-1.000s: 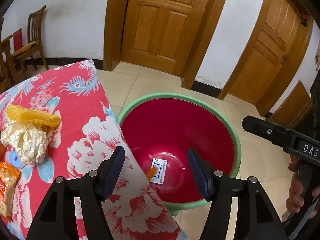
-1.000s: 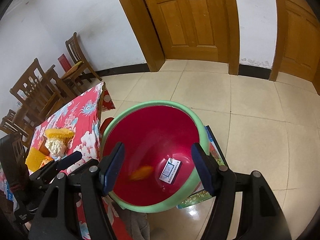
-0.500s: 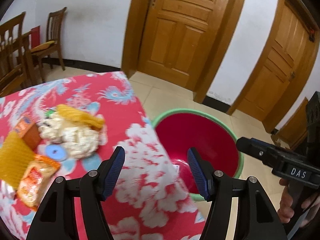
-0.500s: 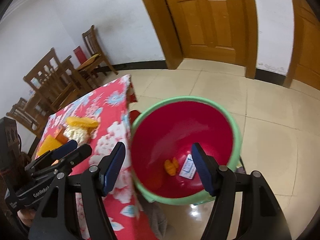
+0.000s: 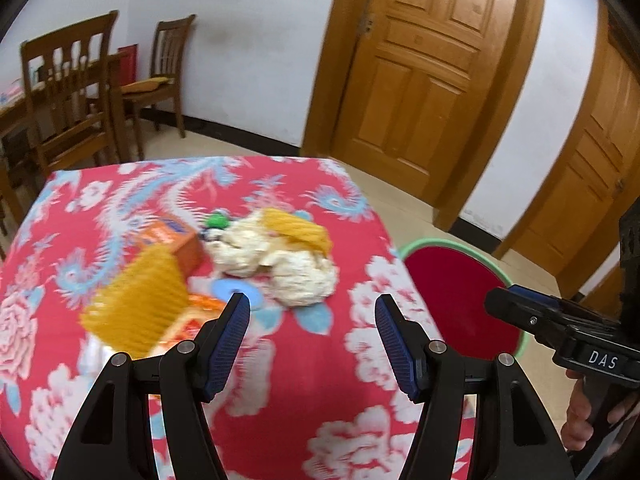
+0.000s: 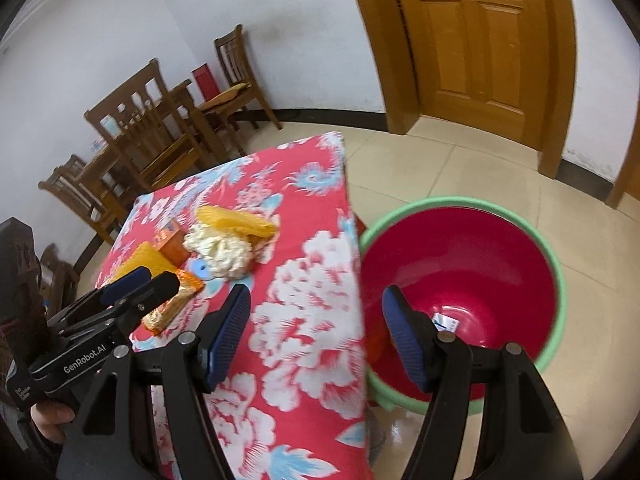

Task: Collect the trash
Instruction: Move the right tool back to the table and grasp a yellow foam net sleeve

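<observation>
Trash lies in a heap on the red flowered tablecloth: crumpled white paper, a yellow foam net on top of it, a second yellow net, an orange box, an orange snack wrapper and a blue disc. My left gripper hovers open and empty over the cloth, just short of the paper. My right gripper is open and empty above the table's right edge, between the table and the red bucket. A white label and an orange scrap lie in the bucket.
The bucket has a green rim and stands on the tiled floor right of the table. Wooden chairs and another table stand at the back left. Wooden doors line the far wall. A hand holds the right gripper's handle.
Both grippers have swung left from over the bucket toward the table. The trash heap now sits ahead of the left gripper. Both jaws stayed open.
</observation>
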Demonstrator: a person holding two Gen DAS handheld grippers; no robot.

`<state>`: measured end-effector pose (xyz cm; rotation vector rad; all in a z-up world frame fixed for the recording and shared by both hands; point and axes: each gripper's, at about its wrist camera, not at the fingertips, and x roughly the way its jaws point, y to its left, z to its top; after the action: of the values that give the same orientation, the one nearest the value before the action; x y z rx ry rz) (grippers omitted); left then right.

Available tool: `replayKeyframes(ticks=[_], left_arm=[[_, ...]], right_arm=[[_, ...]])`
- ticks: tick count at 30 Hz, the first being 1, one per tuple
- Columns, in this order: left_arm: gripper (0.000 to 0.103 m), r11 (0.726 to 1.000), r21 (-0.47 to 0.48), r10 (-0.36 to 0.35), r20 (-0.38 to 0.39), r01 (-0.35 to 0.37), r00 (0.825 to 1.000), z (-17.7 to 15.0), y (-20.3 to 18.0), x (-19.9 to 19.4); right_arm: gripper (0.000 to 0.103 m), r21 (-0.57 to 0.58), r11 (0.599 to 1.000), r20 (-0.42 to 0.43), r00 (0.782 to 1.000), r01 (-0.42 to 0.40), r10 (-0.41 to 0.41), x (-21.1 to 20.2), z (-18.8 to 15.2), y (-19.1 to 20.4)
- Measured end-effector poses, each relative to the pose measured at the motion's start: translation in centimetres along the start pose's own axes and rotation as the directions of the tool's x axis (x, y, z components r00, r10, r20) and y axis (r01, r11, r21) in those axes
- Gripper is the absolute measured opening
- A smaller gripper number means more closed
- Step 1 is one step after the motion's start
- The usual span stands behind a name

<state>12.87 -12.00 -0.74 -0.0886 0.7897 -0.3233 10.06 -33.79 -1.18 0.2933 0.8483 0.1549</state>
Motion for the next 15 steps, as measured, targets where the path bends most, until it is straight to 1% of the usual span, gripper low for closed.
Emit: replayKeyframes(ticks=[10,13,15], left_arm=[[0.066,0.991,-0.082,0.108,0.022,-0.106,0.994,0.2,6.0,-1.5],[0.066,0.985,-0.104,0.14,0.026,-0.137,0.99,0.2,7.5,-1.6],[0.066,0.979,-0.11,0.174,0.02,-0.17,0.985,0.2,8.3,-1.4]], right_arm=[[0.07,-0.062,0.997,-0.044,0.998,-0.04,0.037,3.2,0.9,4.1],[0.071,-0.082,0.996,-0.056,0.998,-0.047,0.043,4.1,1.3,5.3],[0.072,-0.097,0.994,-0.061,0.997,-0.046,0.04,4.7,1.5,6.0]])
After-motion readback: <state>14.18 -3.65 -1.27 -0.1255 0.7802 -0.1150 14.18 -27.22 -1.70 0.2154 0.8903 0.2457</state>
